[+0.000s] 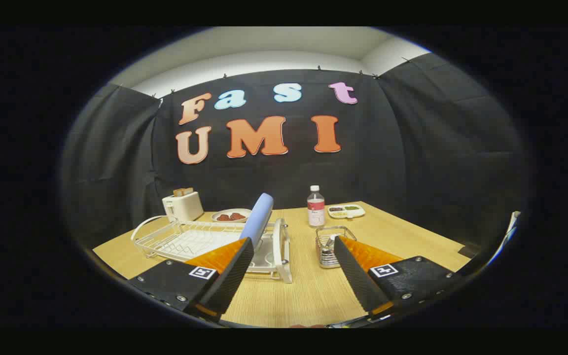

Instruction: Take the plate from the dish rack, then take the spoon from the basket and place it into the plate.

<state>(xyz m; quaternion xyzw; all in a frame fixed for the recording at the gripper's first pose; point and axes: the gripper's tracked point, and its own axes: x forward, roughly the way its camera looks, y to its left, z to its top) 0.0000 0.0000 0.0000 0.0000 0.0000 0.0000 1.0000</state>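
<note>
Step one for me: my claw point(294, 266) is spread wide with nothing in it, the plate point(259, 217) stands upright in the rack point(190, 241) mid-tabletop, so next I line up on its rim.

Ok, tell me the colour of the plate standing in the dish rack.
Light blue plate, gripper view.

Matt wood-grain table point(308, 291); white wire dish rack point(185, 241); shiny metal basket point(331, 246).
</note>
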